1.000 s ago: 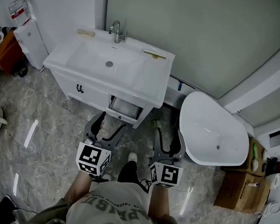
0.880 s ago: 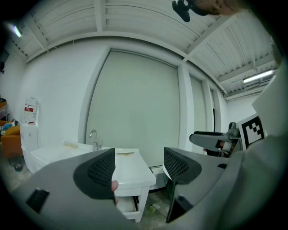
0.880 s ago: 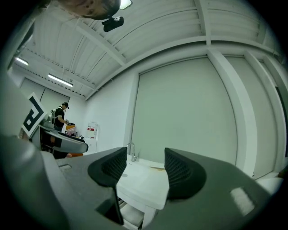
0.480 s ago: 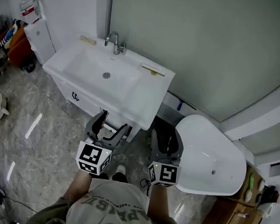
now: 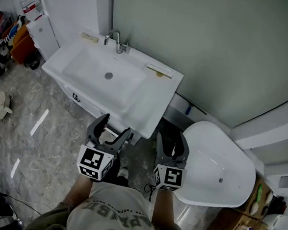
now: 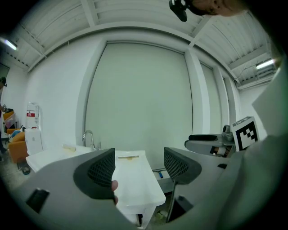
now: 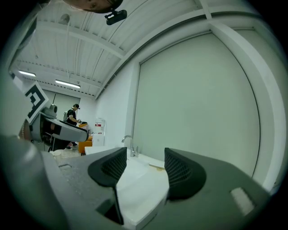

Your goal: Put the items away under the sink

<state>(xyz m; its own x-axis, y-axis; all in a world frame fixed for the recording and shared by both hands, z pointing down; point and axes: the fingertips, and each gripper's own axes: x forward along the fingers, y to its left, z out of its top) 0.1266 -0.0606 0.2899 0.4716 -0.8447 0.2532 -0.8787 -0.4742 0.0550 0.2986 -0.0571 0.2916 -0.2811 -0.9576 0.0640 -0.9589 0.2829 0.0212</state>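
Two pale flat items lie on the sink's (image 5: 135, 100) back rim. One bar (image 5: 159, 71) sits right of the faucet (image 5: 117, 40), and a second bar (image 5: 90, 37) sits at the far left corner. What they are is too small to tell. Each lies flat with its long axis along the rim, parallel to the wall and crosswise to the person's reach. Neither shows a clear head or tail end.

The cabinet (image 5: 79, 99) under the sink is where I judge they should go. It faces the person below the front edge.

Both bars lie ahead of and above the fingers, across the full depth of the surface. The right gripper (image 5: 171, 140) is nearer the first bar, and the left gripper (image 5: 115, 126) is nearer the cabinet front. Both hang low before the sink with fingers spread wide and nothing between them. A reach to either bar would meet it side-on, so the fingers could close across its narrow width.
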